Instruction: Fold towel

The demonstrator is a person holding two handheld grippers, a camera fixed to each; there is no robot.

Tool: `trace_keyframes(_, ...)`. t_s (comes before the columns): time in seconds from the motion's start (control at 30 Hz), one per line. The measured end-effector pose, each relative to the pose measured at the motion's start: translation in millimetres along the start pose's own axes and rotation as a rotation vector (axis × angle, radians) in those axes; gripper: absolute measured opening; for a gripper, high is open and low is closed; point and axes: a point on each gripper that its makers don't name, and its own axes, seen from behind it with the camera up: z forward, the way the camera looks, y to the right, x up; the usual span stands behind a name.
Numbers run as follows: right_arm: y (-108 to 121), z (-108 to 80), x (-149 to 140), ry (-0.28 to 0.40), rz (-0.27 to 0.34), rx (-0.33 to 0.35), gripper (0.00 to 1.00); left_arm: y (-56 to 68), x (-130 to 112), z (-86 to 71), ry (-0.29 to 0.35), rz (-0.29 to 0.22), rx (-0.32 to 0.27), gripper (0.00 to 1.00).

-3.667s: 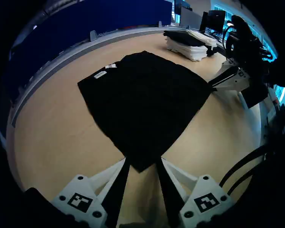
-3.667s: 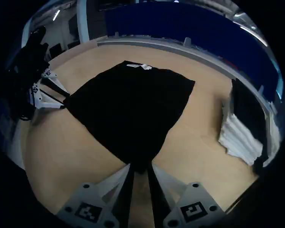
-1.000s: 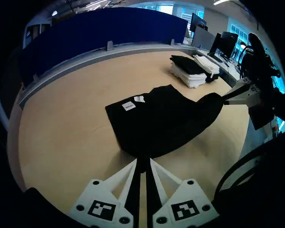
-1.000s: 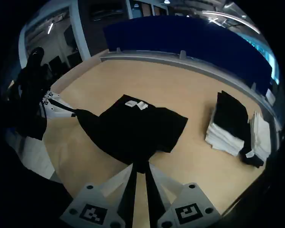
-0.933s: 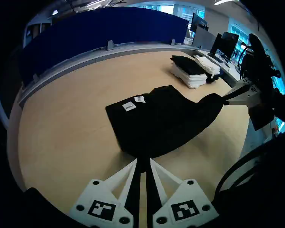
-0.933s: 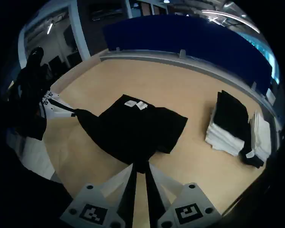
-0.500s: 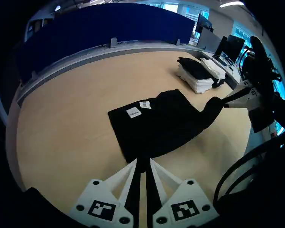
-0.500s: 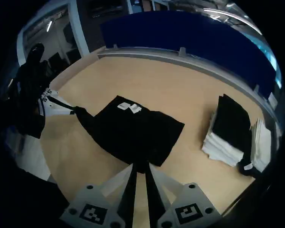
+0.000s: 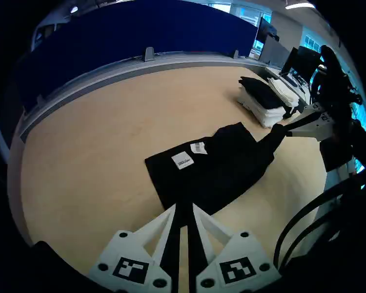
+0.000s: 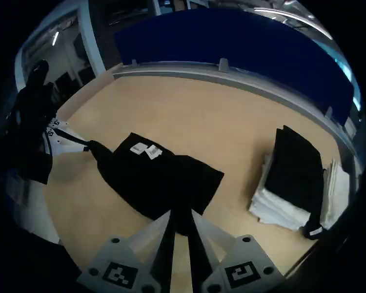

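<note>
The pale wooden worktop [image 9: 95, 127] carries a black towel [image 9: 217, 171] toward the edge on the person's side, with part lying flat. A stack of folded towels [image 9: 263, 100] sits by a side edge. The left gripper [image 9: 183, 215] and right gripper [image 10: 181, 217] each have fingers pinching a raised towel corner. Two white labels [image 9: 183, 160] lie on the towel.

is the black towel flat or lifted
Partly lifted: left gripper and right gripper each pinch a corner of the black towel, its far part resting on the table.
</note>
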Motion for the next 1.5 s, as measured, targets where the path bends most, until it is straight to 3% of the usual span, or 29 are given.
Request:
trace_keyframes(0.37, 12.5, 29.0, 9.4, -0.018, 0.039, -0.020, 0.15, -17.1, 10.0, 33.0, -0.025, -0.005, 0.044, 0.08)
trace_keyframes(0.7, 17.2, 43.5, 2.5, -0.035, 0.059, -0.036, 0.15, -22.1, 6.2, 47.6, -0.046, -0.021, 0.040, 0.09)
trace_keyframes(1.1, 29.8, 64.3, 7.7, -0.026, 0.078, -0.085, 0.19, -34.3, 7.3, 66.7, -0.054, -0.032, 0.070, 0.18)
trace_keyframes(1.17, 32.6, 66.1, 7.9, -0.024, 0.078, -0.098, 0.23, -37.0, 6.2, 68.5, -0.059, -0.024, 0.083, 0.18)
trace_keyframes(1.23, 34.6, 66.6, 8.8, -0.017, 0.077, -0.107, 0.26, -39.0, 6.5, 69.0, -0.056, -0.023, 0.093, 0.26)
trace_keyframes(1.33, 38.9, 67.0, 9.5, -0.011, 0.072, -0.125, 0.48, -42.3, 7.1, 69.3, -0.051, -0.033, 0.107, 0.38)
trace_keyframes(1.5, 46.9, 66.6, 10.5, 0.004, 0.064, -0.159, 0.73, -47.5, 7.5, 66.9, -0.042, -0.049, 0.129, 0.70)
